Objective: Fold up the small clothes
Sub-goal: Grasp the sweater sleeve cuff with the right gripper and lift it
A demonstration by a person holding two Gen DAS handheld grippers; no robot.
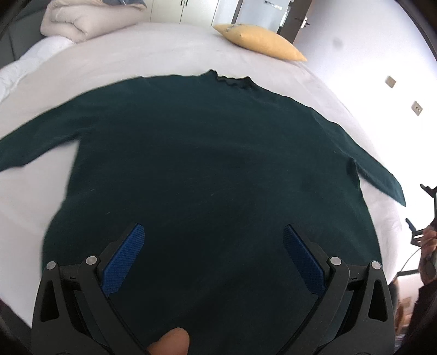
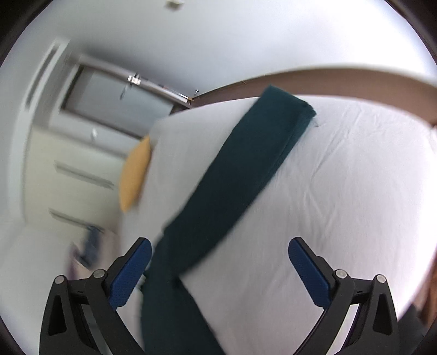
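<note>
While the dark green sweater (image 1: 207, 163) lies spread flat on the white bed (image 1: 164, 49), its neck points to the far side and both sleeves reach out to the sides. At the far left of the left wrist view, a folded beige duvet (image 1: 71, 21) sits on the bed corner. The left sleeve (image 1: 35, 142) goes toward the left edge. The left gripper (image 1: 213, 240) hangs over the lower part of the sweater, its blue pads (image 1: 123, 262) wide apart with nothing between them. A fingertip (image 1: 169, 341) shows at the bottom edge. Farther right, a yellow pillow (image 1: 259, 41) rests near the far edge of the bed, and the right sleeve (image 1: 382, 177) ends near the bed's right side. In the right wrist view, which is blurred, the right gripper (image 2: 220, 247) is also spread open, above this sleeve (image 2: 232, 177), which runs diagonally over the sheet and passes just beside its left pad. I cannot tell if they touch.
</note>
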